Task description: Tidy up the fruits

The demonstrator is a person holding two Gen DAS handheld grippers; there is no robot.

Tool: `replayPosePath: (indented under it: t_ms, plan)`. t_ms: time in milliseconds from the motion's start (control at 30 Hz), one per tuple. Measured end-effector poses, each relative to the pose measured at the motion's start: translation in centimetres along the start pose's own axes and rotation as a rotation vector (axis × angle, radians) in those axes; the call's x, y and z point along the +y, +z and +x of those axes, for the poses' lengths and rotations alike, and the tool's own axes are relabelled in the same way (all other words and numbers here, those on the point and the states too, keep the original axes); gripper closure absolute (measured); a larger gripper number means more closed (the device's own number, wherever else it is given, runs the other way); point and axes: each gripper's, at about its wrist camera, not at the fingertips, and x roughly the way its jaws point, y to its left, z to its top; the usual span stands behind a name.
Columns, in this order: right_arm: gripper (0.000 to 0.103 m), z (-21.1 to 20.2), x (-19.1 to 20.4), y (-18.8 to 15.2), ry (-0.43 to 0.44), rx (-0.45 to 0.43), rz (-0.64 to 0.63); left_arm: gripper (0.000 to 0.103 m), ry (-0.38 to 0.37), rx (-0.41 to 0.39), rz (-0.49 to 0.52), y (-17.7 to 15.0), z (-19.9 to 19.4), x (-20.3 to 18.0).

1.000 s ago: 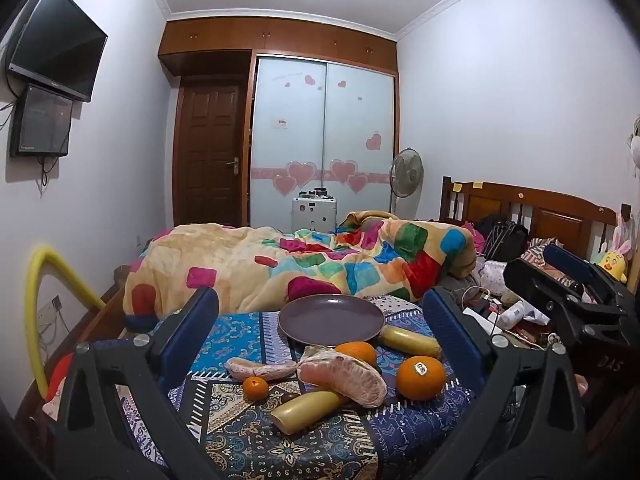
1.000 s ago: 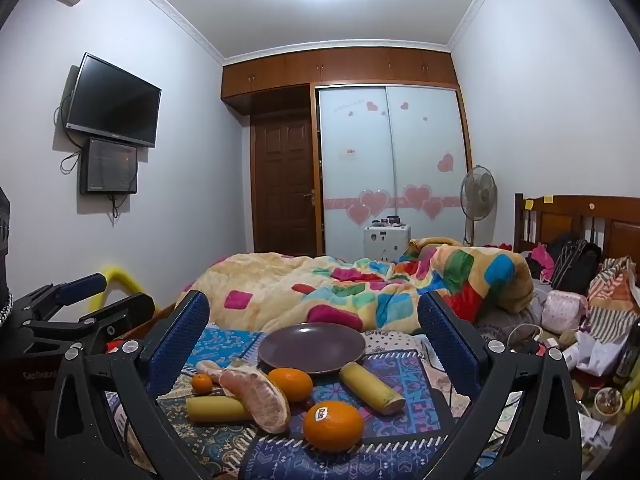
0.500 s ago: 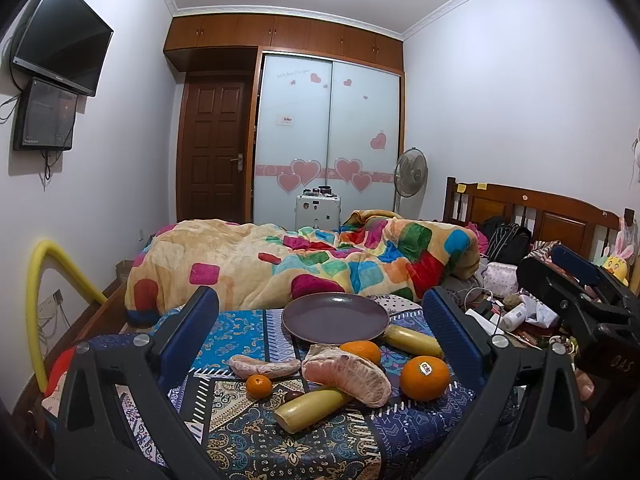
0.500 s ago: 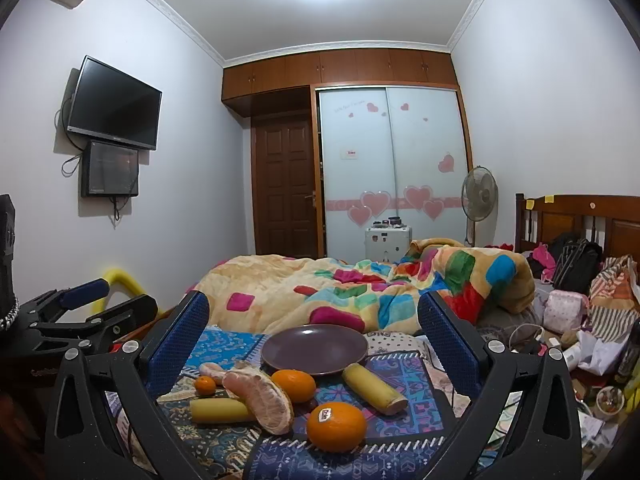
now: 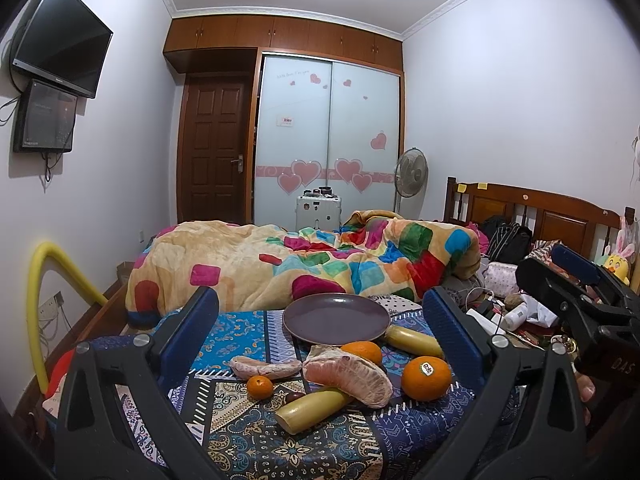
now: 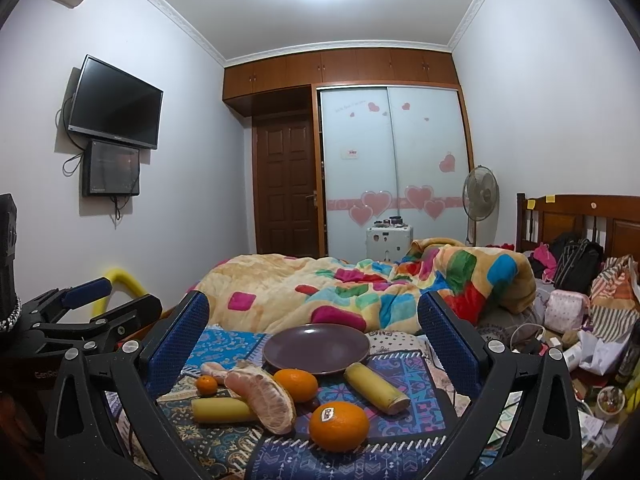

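An empty purple plate point(image 5: 336, 317) point(image 6: 316, 348) sits on a patterned cloth point(image 5: 248, 436). In front of it lie a stickered orange point(image 5: 426, 372) point(image 6: 339, 426), a second orange point(image 5: 362, 353) point(image 6: 296, 385), a small tangerine point(image 5: 260, 386) point(image 6: 207, 385), a large peeled pomelo piece point(image 5: 348, 376) point(image 6: 262, 398), a smaller pomelo piece point(image 5: 264, 367), and two banana pieces point(image 5: 312, 408) point(image 5: 414, 342) point(image 6: 376, 388) point(image 6: 222, 410). My left gripper point(image 5: 320, 320) is open and empty, held back from the fruit. My right gripper point(image 6: 312, 320) is open and empty too.
A bed with a colourful quilt point(image 5: 304, 264) lies behind the cloth. Clutter and bags point(image 6: 576, 320) fill the right side by the wooden headboard point(image 5: 536, 212). A yellow foam tube point(image 5: 44, 280) stands at the left. The other gripper shows at each view's edge point(image 5: 580, 304) point(image 6: 80, 312).
Both views have tilted up slightly and the fruit sits a little lower in frame. Both grippers stay open and the fruit has not moved.
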Motion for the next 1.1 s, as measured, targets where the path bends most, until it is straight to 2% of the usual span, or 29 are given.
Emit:
replayPosePath:
  t_ms: [1100]
  plan:
    - [0.000,-0.12,0.60,0.01,0.006,-0.004,0.005,0.000,0.010,-0.009,0.004,0.10,0.03,0.05]
